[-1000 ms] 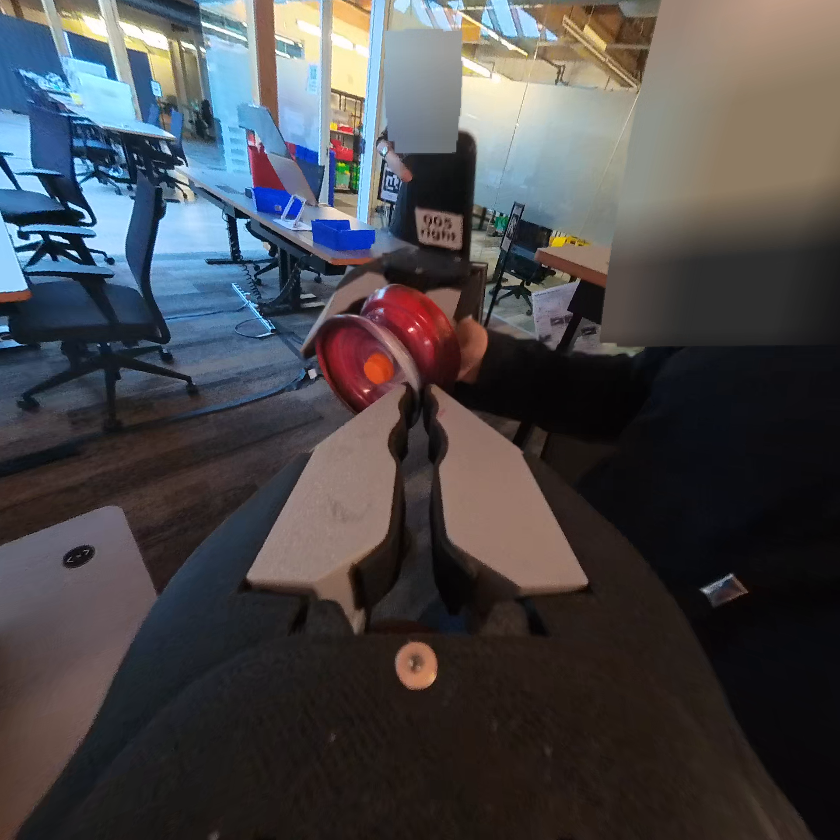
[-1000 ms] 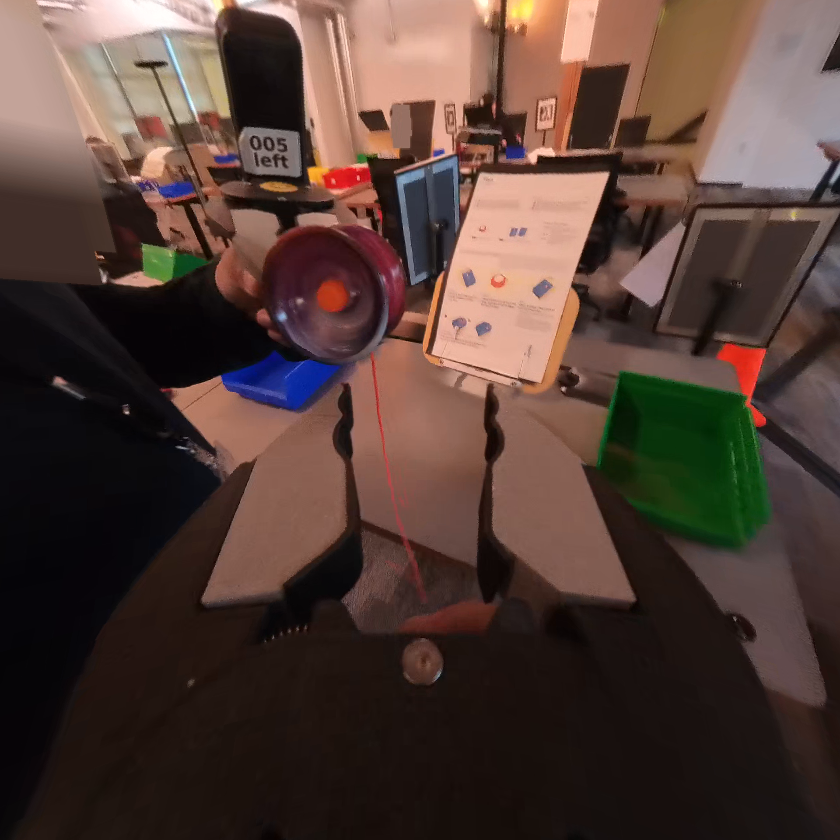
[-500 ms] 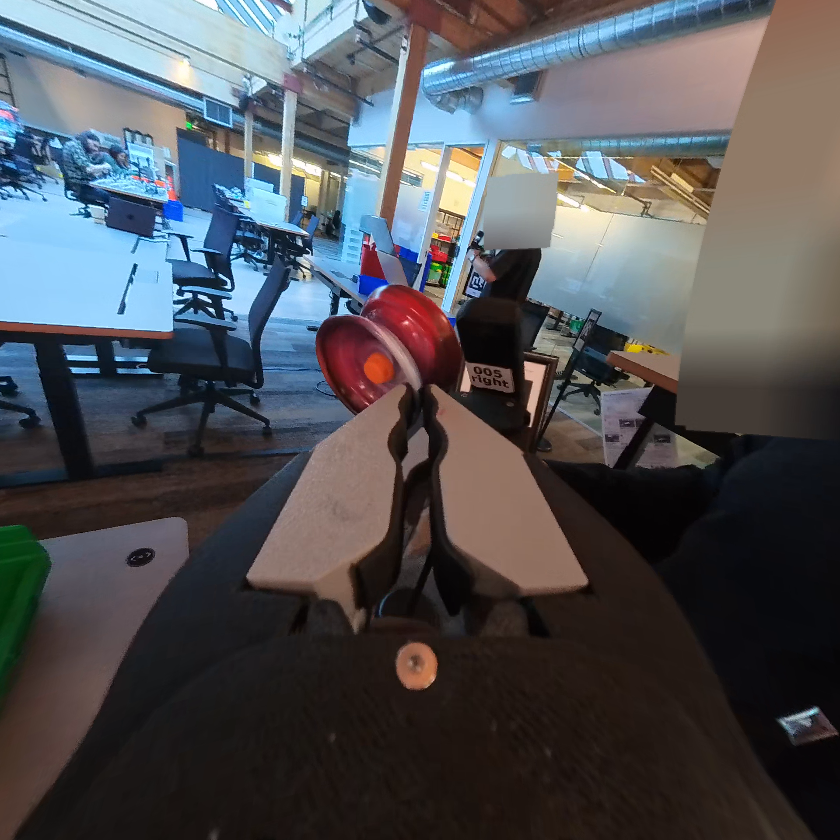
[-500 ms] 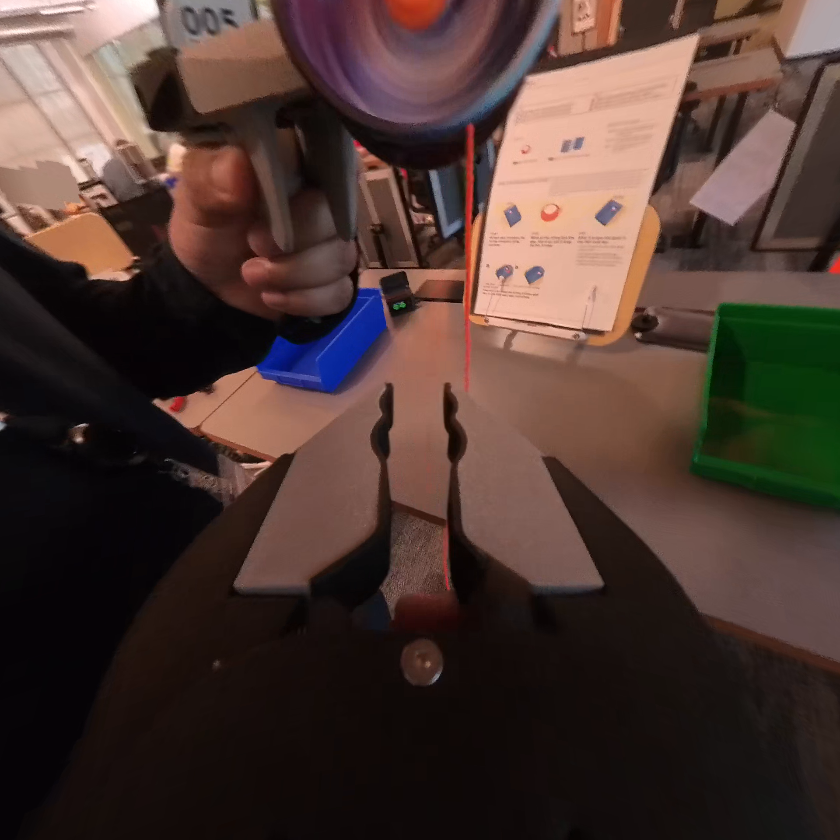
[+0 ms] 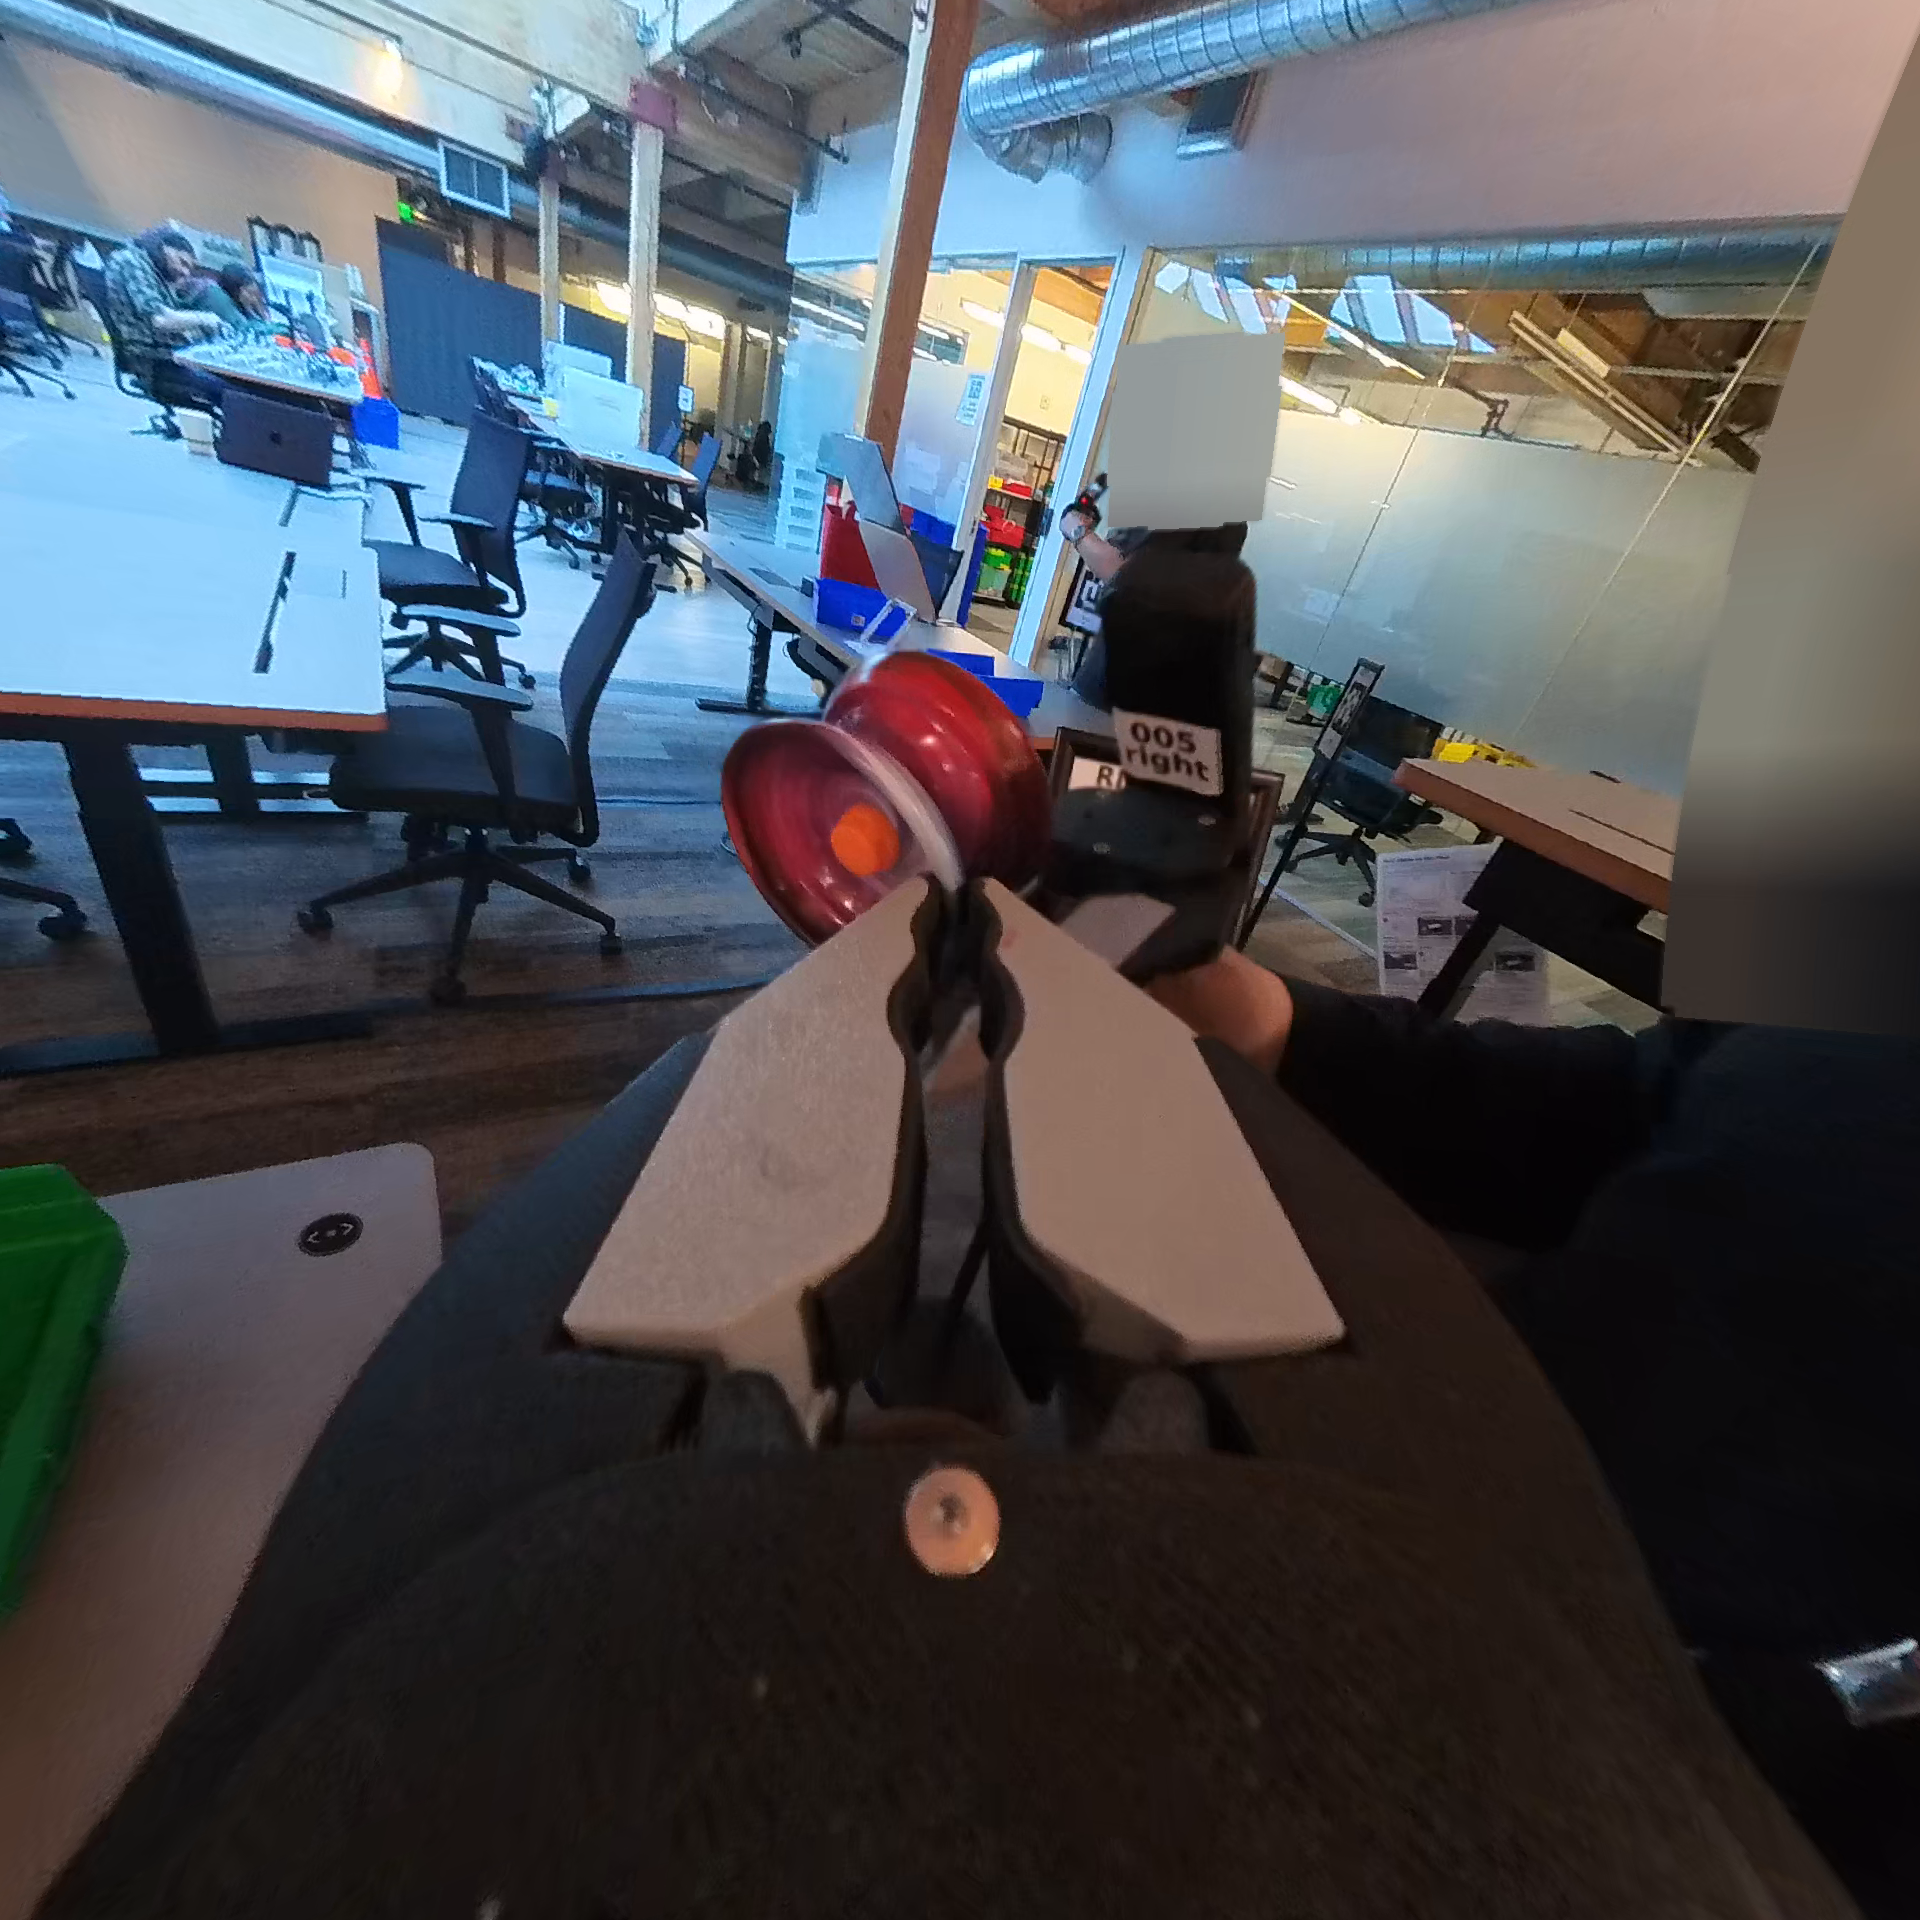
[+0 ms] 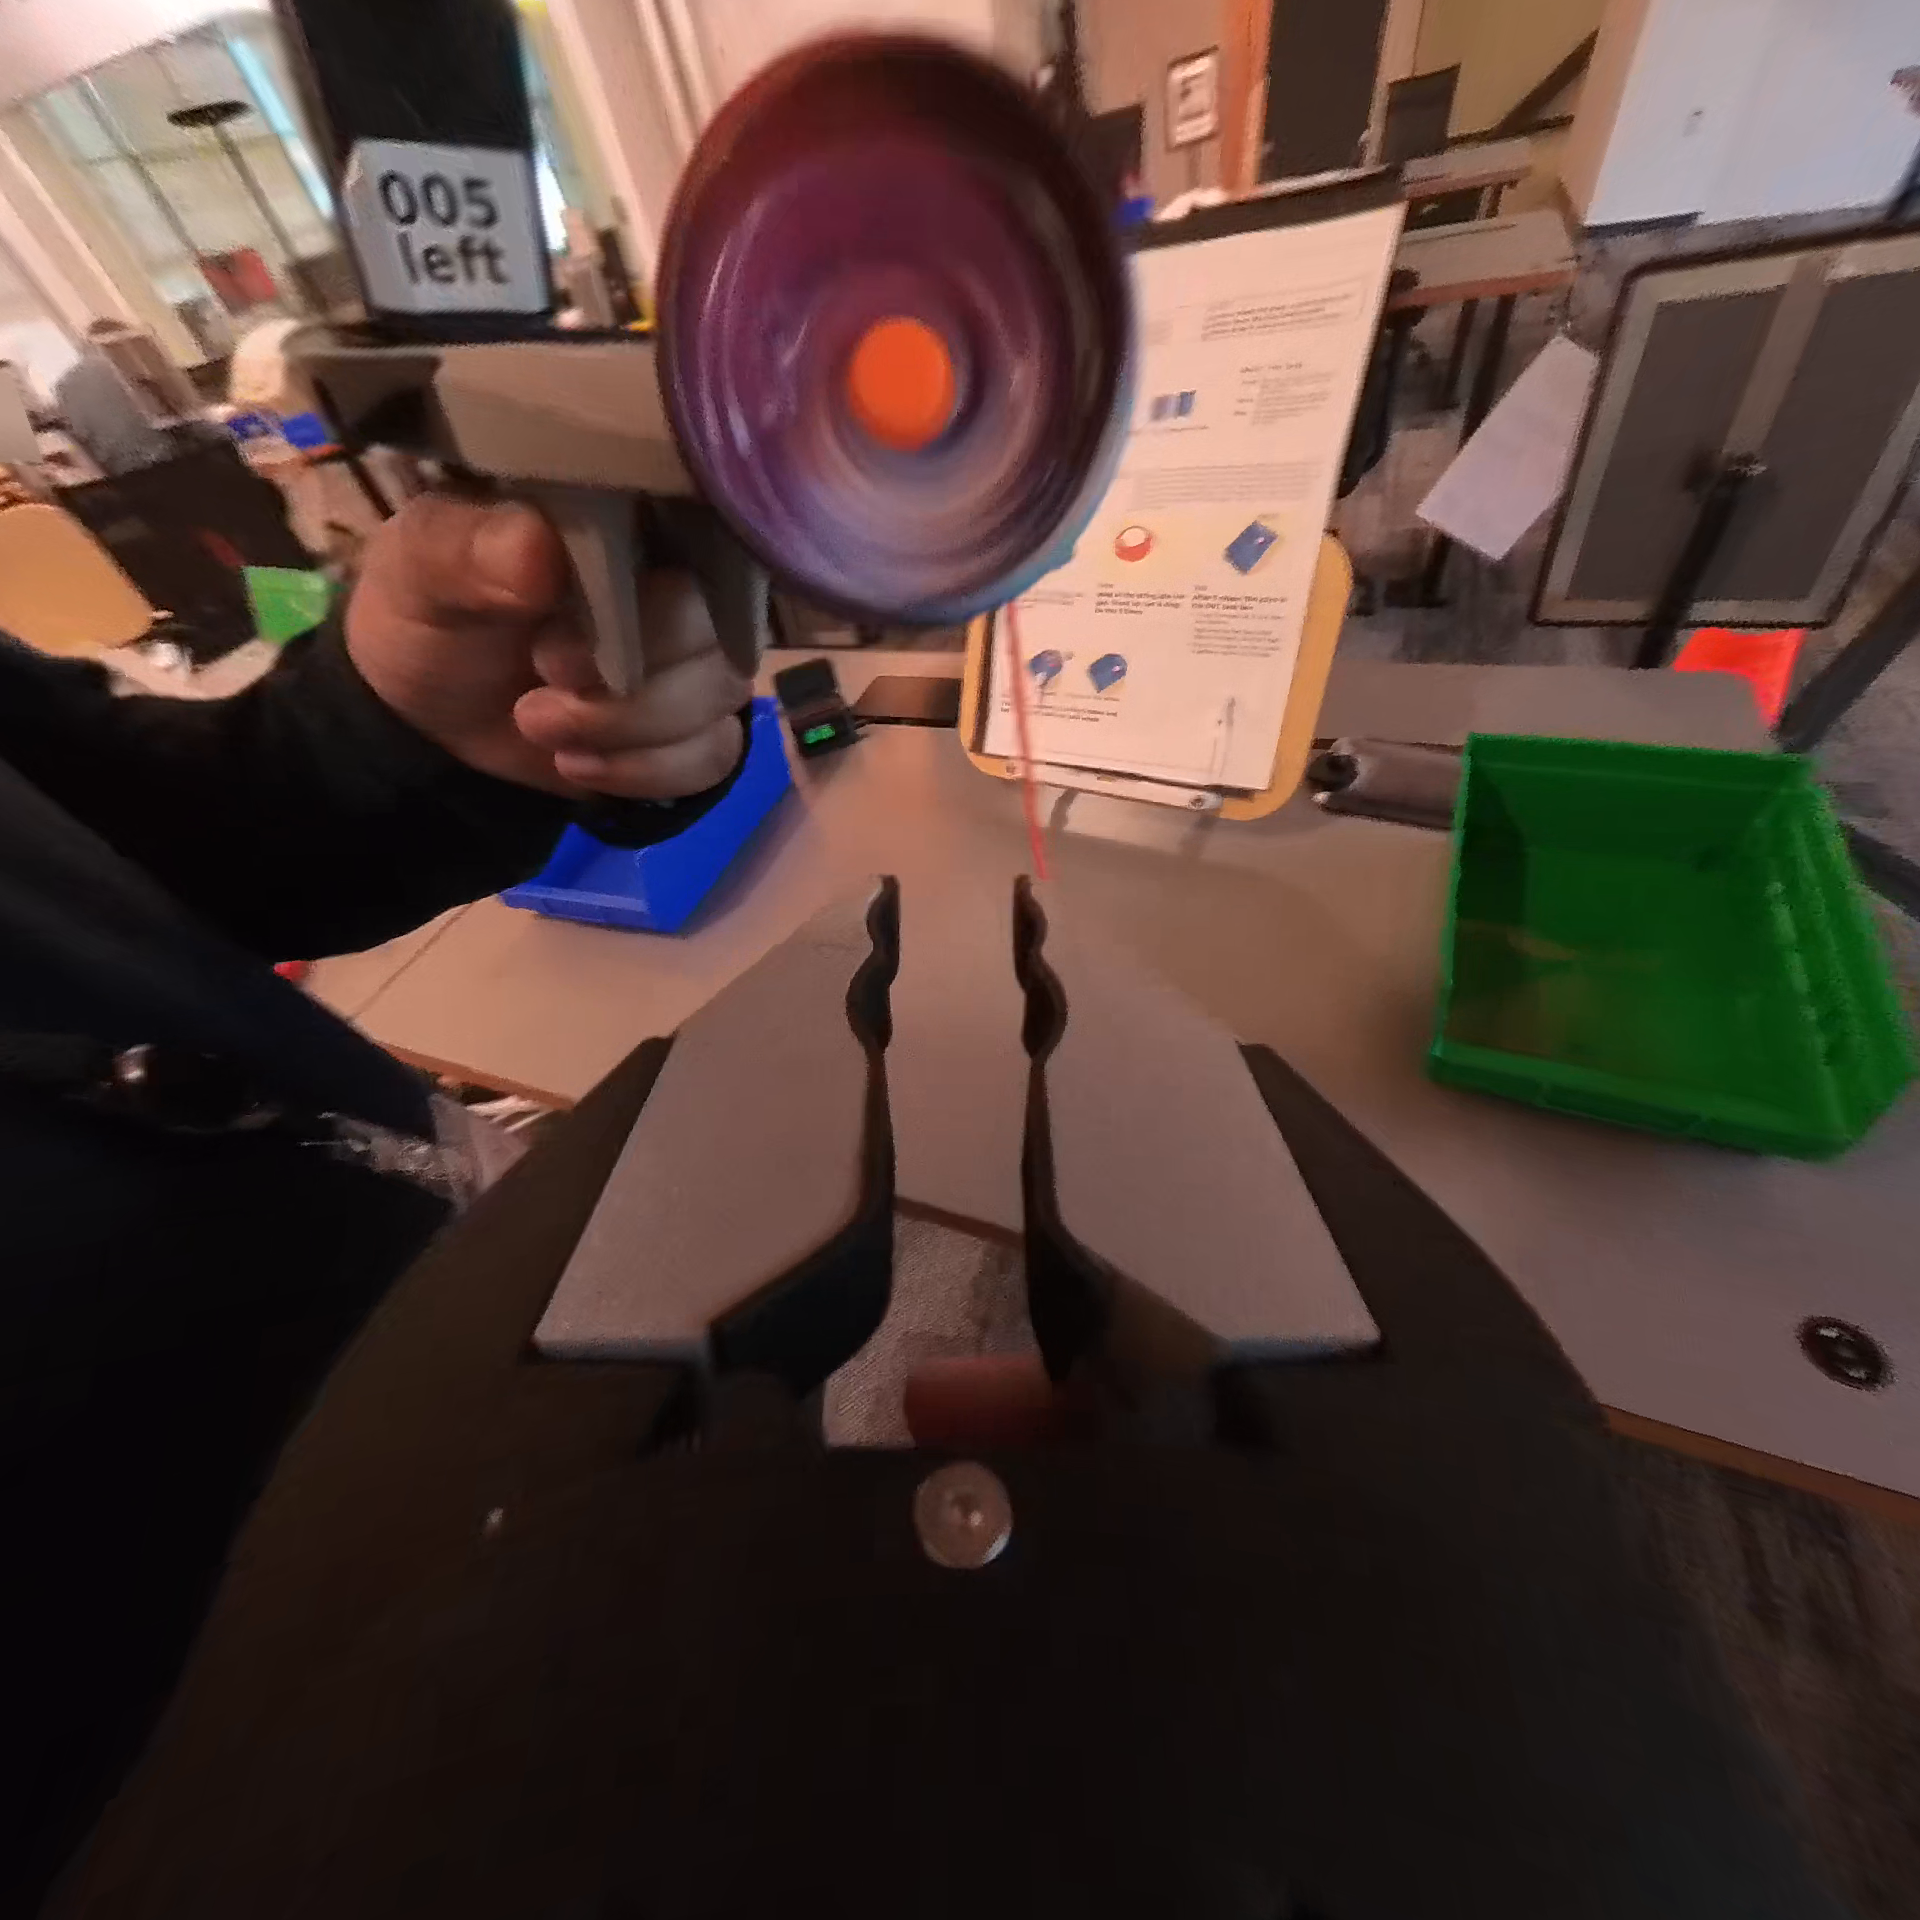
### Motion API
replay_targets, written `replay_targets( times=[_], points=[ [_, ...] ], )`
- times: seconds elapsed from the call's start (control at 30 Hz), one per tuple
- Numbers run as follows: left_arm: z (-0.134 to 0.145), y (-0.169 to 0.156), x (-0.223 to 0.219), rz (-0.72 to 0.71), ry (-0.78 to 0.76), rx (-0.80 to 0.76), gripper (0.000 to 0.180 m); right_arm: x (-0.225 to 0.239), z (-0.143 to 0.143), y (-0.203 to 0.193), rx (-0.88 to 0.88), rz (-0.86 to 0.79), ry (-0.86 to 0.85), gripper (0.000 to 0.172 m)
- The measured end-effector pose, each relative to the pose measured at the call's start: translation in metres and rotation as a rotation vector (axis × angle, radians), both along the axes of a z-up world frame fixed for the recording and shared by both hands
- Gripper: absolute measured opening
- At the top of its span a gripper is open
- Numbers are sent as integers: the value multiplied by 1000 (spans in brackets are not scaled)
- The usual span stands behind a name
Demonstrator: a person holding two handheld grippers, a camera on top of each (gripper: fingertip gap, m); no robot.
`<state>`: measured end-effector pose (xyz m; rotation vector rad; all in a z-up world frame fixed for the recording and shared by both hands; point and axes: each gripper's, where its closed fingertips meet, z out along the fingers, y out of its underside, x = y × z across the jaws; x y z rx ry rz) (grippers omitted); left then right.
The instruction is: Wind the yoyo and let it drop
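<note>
The grey surface point(image 6: 1299, 997) takes up most of the right wrist view, with a green bin point(image 6: 1652, 956) sitting on its right side and a blue bin point(image 6: 665, 862) over on the left, partly behind the person's hand point(image 6: 488, 634). Propped at the back of the surface is a clipboard point(image 6: 1320, 665) with a printed sheet on it, and a small black device with a green display point(image 6: 821, 707) sits just to its left. Next down in size, the yoyo point(image 5: 883, 790): it's a red one with an orange hub, held up in the air well above the surface, and the left gripper point(image 5: 961, 914) has its fingers point(image 5: 831, 1091) clenched tight on the yoyo's rim at the very tips. In the right wrist view the yoyo face looks smeared and blurry, so it's hard to read any detail on it. A thin red string point(image 6: 1023, 748) hangs down from the yoyo toward the right gripper point(image 6: 954, 904) and passes just by the tip of its right-hand finger. The right gripper's fingers point(image 6: 758, 1164) stand apart with a clear gap, pads not pressing on anything at the tips.
</note>
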<state>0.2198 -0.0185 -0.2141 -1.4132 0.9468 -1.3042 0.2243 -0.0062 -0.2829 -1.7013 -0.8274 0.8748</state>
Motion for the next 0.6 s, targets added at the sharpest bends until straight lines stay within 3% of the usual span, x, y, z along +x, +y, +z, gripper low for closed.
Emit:
replay_targets(
  times=[0.17, 0.3, 0.47, 0.6],
  points=[
    [3, -3, 2, -15, -6, -2, 1, 1, -21, 23, -65, -74, -61, 15],
    [12, -2, 1, -13, -15, 17, 1, -6, -25, 29, -23, -103, -39, 0],
    [16, 13, -3, 56, -7, 56, 1, -20, -24, 19, -16, -54, -35, 0],
    [-4, 37, -10, 180, 102, 144, 1, -35, -20, -7, -40, 66, -50, 0]
  ],
)
